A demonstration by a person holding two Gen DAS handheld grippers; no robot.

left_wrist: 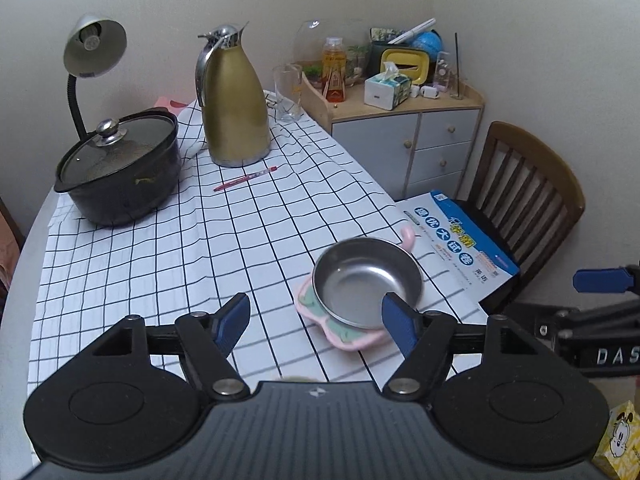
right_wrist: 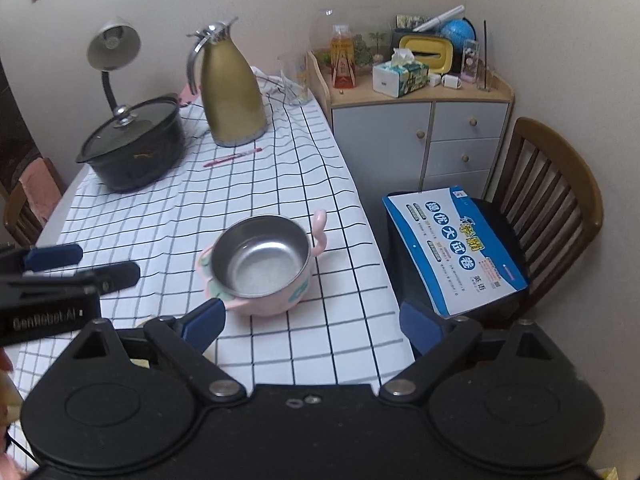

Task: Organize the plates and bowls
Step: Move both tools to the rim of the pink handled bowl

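Observation:
A pink bowl with a steel inner liner (left_wrist: 366, 280) (right_wrist: 260, 266) stands on the checked tablecloth near the table's right edge, its curled pink handle pointing away. My left gripper (left_wrist: 316, 322) is open and empty, just short of the bowl, its right finger (left_wrist: 400, 326) by the bowl's near rim. My right gripper (right_wrist: 316, 324) is open and empty, just short of the bowl and to its right. In the right wrist view the left gripper (right_wrist: 80, 266) shows at the left edge. In the left wrist view one blue finger (left_wrist: 600, 280) of the right gripper shows at the right edge.
A black lidded pot (left_wrist: 120, 172), a gold thermos jug (left_wrist: 234, 108), a red pen (left_wrist: 245, 179), a glass (left_wrist: 288, 92) and a desk lamp (left_wrist: 94, 46) stand at the far end. A wooden chair (right_wrist: 556, 204) with a blue-and-white booklet (right_wrist: 456, 248) and a cluttered cabinet (right_wrist: 416, 132) are at the right.

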